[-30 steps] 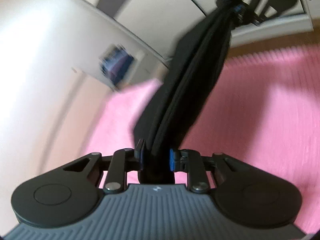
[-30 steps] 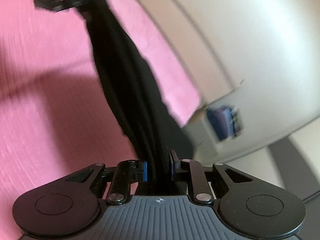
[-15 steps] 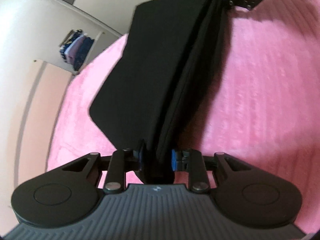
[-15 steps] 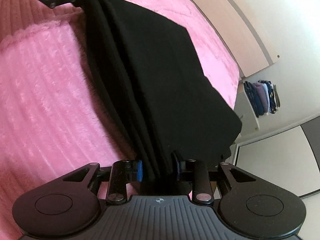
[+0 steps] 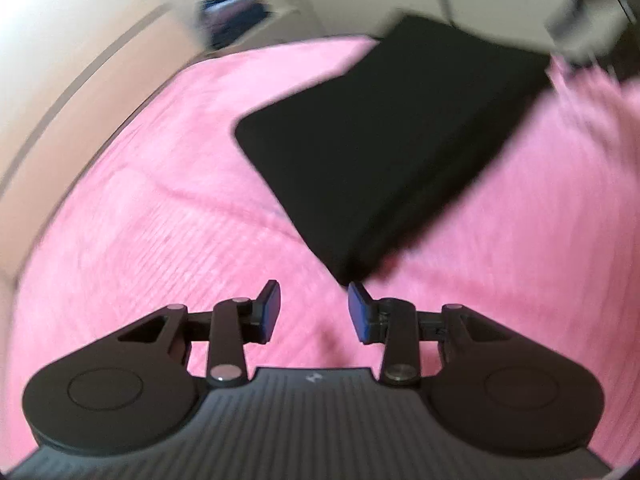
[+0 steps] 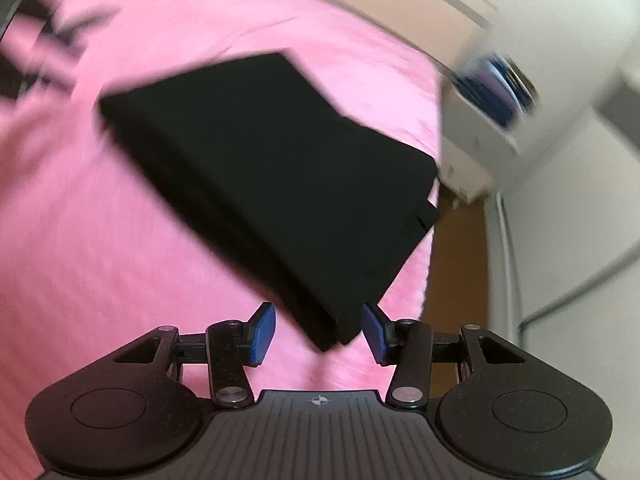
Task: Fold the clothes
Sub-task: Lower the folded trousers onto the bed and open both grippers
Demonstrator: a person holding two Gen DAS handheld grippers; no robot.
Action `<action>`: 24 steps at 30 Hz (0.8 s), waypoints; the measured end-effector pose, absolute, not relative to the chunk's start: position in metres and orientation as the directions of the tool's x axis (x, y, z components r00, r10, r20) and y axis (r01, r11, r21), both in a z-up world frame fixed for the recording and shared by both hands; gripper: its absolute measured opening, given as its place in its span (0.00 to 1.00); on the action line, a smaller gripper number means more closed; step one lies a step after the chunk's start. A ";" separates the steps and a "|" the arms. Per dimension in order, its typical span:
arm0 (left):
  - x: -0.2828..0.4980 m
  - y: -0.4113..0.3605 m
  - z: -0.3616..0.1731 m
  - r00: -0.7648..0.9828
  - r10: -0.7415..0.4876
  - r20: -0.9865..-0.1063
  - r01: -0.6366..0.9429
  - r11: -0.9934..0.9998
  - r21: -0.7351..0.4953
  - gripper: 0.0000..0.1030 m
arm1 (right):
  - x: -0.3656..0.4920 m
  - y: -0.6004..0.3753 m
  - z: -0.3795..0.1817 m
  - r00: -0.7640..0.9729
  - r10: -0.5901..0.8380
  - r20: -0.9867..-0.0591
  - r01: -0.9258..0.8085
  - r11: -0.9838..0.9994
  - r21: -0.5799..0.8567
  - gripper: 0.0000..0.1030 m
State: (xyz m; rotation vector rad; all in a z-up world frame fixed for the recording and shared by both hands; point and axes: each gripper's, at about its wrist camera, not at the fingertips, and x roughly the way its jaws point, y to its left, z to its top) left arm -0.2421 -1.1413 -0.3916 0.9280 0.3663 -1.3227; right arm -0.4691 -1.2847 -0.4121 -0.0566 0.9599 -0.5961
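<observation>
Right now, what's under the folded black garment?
The pink blanket shows all around the folded black garment, which lies on it. Whatever lies directly beneath is covered.

Matt black cloth garment, folded flat and smooth, is lying on a pink plush ribbed bedcover, while the matt black plastic left gripper and right gripper are showing blue rubbery pads and shiny metal rivets.

Blurred blue stack on shelf
</observation>
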 end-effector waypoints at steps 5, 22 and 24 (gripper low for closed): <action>-0.236 -1.179 -0.400 0.173 -0.664 -0.727 0.975 0.011 0.222 0.31 | -0.461 -1.318 -0.415 0.490 -0.422 -0.763 0.618 0.785 -0.037 0.45; -0.243 -1.143 -0.387 0.187 -0.571 -0.800 0.982 0.118 0.145 0.34 | -0.500 -1.299 -0.393 0.452 -0.359 -0.817 0.749 0.649 0.130 0.62; -0.246 -1.126 -0.374 0.179 -0.564 -0.806 0.980 0.172 0.097 0.39 | -0.508 -1.286 -0.386 0.441 -0.354 -0.825 0.772 0.619 0.147 0.83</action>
